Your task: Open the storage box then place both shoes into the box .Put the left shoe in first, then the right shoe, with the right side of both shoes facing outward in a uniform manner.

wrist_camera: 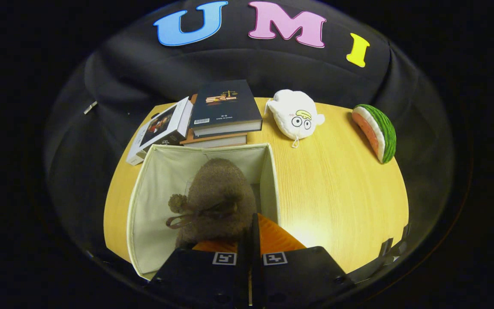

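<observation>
One shoe (215, 197), brown and fuzzy, hangs inside the open box (144, 193), just ahead of my claw (250, 240). My fingers are almost fully together and seem to pinch its rear edge. It looks soft and light, so the rim is the best hold.

Shoe (217, 193) heel — hidden behind tool (250, 240)

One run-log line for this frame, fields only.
stage: shoe going into box | gripper: shut on fuzzy brown shoe | storage box: open, shoe inside | table: books, two plush toys
</observation>
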